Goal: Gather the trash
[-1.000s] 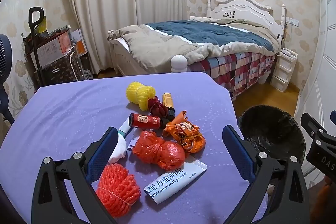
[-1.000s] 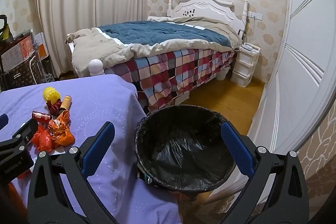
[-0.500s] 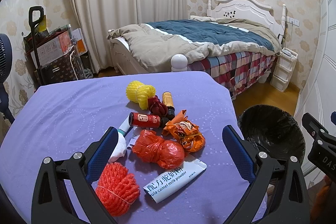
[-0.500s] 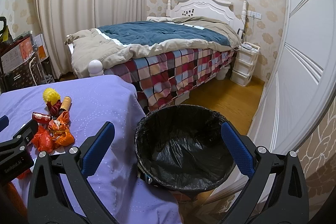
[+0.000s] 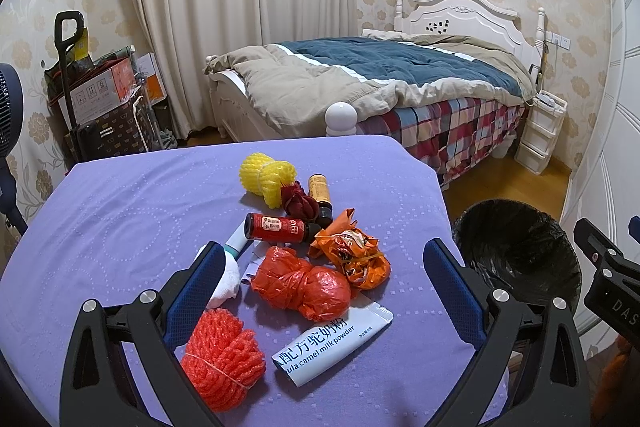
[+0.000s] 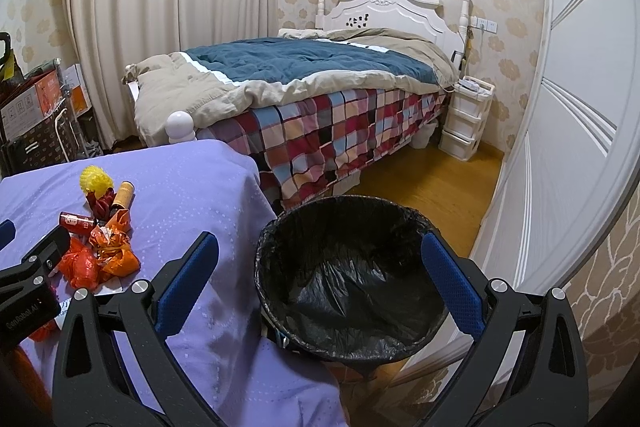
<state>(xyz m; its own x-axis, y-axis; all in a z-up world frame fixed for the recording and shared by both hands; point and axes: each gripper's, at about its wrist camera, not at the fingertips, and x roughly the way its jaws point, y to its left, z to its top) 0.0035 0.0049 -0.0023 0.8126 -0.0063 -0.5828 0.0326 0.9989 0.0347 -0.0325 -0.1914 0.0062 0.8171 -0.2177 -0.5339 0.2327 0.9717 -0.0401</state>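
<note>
Both tools stood spread and empty. The left tool (image 5: 320,287) hung over the near part of the table (image 5: 120,227), its fingers (image 5: 200,283) bracketing a knotted red bag (image 5: 304,287). The right tool (image 6: 320,275) hung over the black-lined bin (image 6: 344,267), which stood on the floor off the table's right edge.

The trash lay in one tight heap near the table's middle: a red net ball (image 5: 220,359) and a white milk-powder sachet (image 5: 332,343) nearest the front edge; an orange wrapper (image 5: 352,255) touching the bag; a red bottle (image 5: 276,227), a brown bottle (image 5: 320,195), a dark red rosette (image 5: 298,203) and a yellow net ball (image 5: 266,177) farther back; a white wad (image 5: 226,279) beside the left finger.

Probable faults: closing on the bag could drag the touching wrapper or sachet along; the slick, crumpled bag could slip from the pads; the bottles could roll if nudged; and a release short of the bin's rim would drop trash on the floor.
</note>
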